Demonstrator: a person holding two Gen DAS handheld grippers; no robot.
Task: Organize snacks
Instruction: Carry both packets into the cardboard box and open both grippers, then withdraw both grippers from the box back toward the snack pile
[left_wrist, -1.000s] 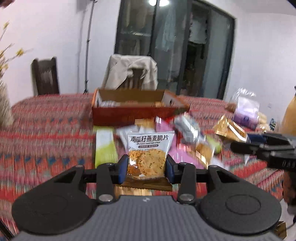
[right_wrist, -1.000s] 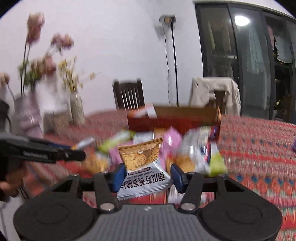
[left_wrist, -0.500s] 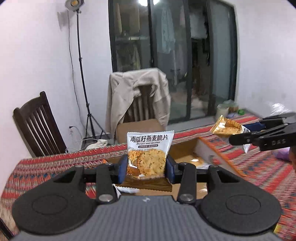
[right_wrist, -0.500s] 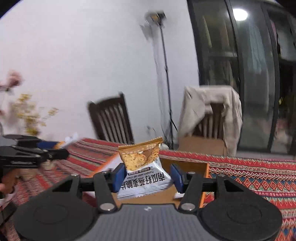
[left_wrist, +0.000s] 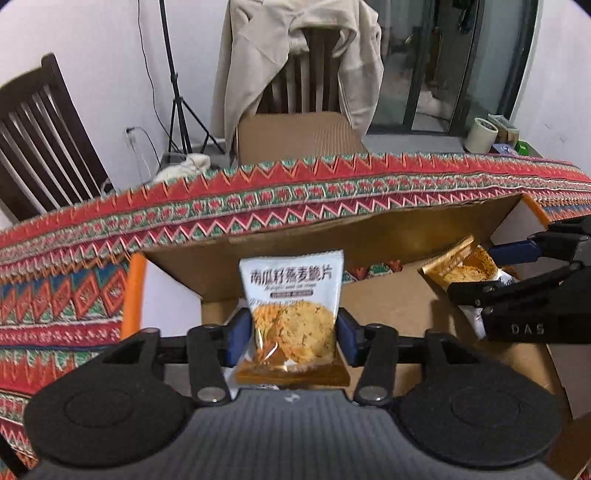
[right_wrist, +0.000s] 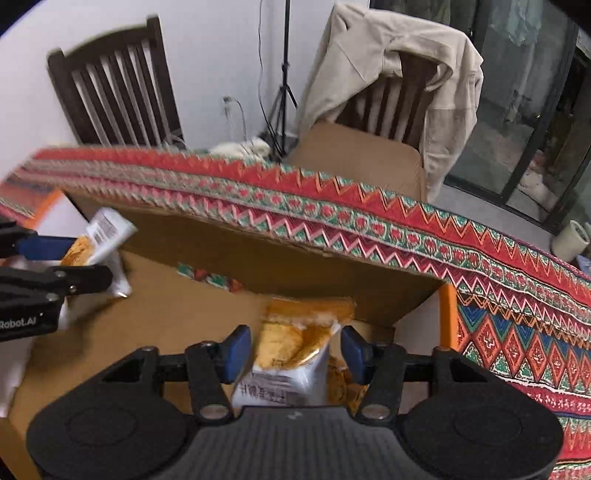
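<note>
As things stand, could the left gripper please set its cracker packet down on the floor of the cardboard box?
Probably yes. The left gripper is already over the open cardboard box, its jaws are opening around the cracker packet, and the box floor just ahead looks bare. The right gripper works off to the side.

Tablecloth (left_wrist: 295, 192) — red, green and blue zigzags. Box (left_wrist: 406, 229) brown, orange edge. Snack packet (left_wrist: 293, 295): white top, gold bottom. Chair (right_wrist: 110, 85) dark brown — jacket (right_wrist: 369, 59) beige.

packets (left_wrist: 293, 295) glossy film | box (left_wrist: 388, 295) matt cardboard | tablecloth (left_wrist: 258, 199) probably woven cloth
</note>
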